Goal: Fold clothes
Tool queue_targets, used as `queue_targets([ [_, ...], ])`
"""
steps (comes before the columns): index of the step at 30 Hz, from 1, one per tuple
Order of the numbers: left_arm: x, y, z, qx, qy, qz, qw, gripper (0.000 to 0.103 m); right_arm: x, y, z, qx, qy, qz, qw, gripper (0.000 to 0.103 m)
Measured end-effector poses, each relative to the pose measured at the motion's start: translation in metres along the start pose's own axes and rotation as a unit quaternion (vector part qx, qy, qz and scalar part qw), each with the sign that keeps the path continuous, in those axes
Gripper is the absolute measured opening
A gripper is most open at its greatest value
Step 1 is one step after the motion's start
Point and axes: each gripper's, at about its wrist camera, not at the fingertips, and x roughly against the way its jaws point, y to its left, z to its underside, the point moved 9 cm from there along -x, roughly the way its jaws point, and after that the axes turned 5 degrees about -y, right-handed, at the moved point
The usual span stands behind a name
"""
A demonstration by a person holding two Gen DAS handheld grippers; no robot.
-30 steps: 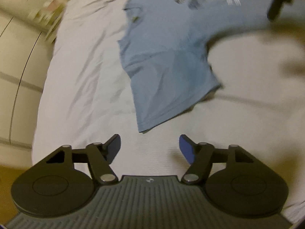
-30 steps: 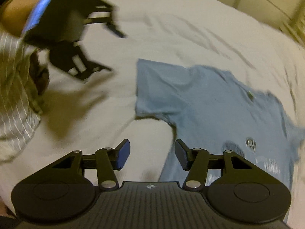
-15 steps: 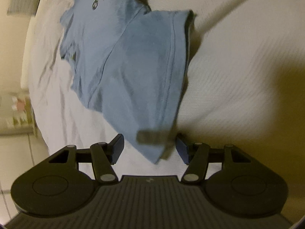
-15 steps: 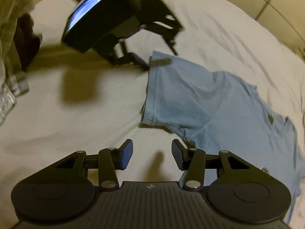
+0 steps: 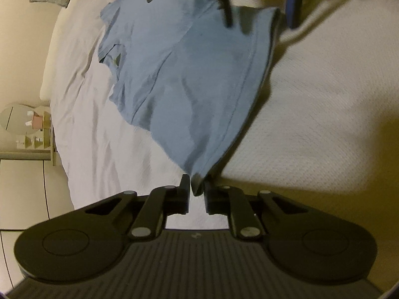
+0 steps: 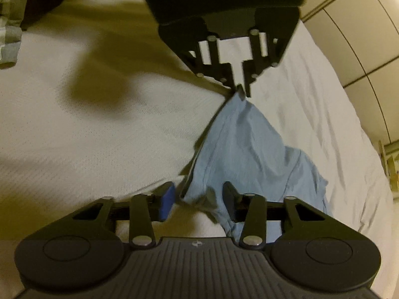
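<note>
Blue shirt (image 5: 189,79) lies on the white bed (image 5: 311,114), hem end toward both tongs, printed chest at the far end from the left tongs. Fabric is wrinkled; one sleeve bunches to the right of the right tongs. The hem edge is stretched between the two tongs.

Left tongs (image 5: 197,189): fingers drawn together, clamped on one hem corner; cloth rises off the bed there into a taut peak. Seen from the right wrist view, the left tongs (image 6: 240,88) point down at the bed with the corner pinched at their tips.

Right tongs (image 6: 197,199): fingers apart, straddling the other hem corner; cloth sits between the pads and drapes over the right finger (image 6: 229,199), not yet pinched.
</note>
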Motion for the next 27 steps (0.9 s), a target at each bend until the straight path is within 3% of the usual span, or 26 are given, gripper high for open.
queue_targets([
  [1, 0.002, 0.002, 0.001, 0.004, 0.001, -0.001, 1.0000, 0.011, -0.001, -0.002, 0.000, -0.007, 0.002, -0.004, 1.000, 0.015],
  [3, 0.007, 0.006, 0.001, 0.017, 0.004, -0.004, 0.9998, 0.011, 0.002, -0.015, 0.006, -0.060, -0.004, -0.012, 0.998, 0.007],
  [5, 0.010, 0.017, -0.001, 0.037, 0.005, -0.010, 0.9993, 0.011, 0.007, -0.032, 0.013, -0.132, -0.015, -0.019, 0.991, 0.007],
  [8, 0.014, 0.039, -0.007, 0.075, 0.003, -0.022, 0.9969, 0.011, 0.015, -0.058, 0.024, -0.237, -0.031, -0.029, 0.971, 0.007],
  [12, 0.011, 0.075, -0.024, 0.123, -0.009, -0.038, 0.9916, 0.011, 0.025, -0.095, 0.037, -0.373, -0.052, -0.042, 0.926, 0.008],
  [17, -0.005, 0.112, -0.044, 0.176, -0.020, -0.043, 0.9832, 0.011, 0.038, -0.139, 0.053, -0.519, -0.075, -0.056, 0.849, 0.009],
  [21, -0.005, 0.123, -0.043, 0.210, -0.016, -0.030, 0.9772, 0.014, 0.039, -0.137, 0.053, -0.520, -0.076, -0.064, 0.848, 0.009],
  [24, 0.011, 0.124, -0.029, 0.268, -0.002, -0.018, 0.9632, 0.037, 0.040, -0.135, 0.054, -0.521, -0.077, -0.070, 0.847, 0.009],
  [27, 0.035, 0.103, -0.030, 0.315, 0.001, 0.001, 0.9491, 0.047, 0.040, -0.133, 0.054, -0.521, -0.078, -0.077, 0.846, 0.009],
])
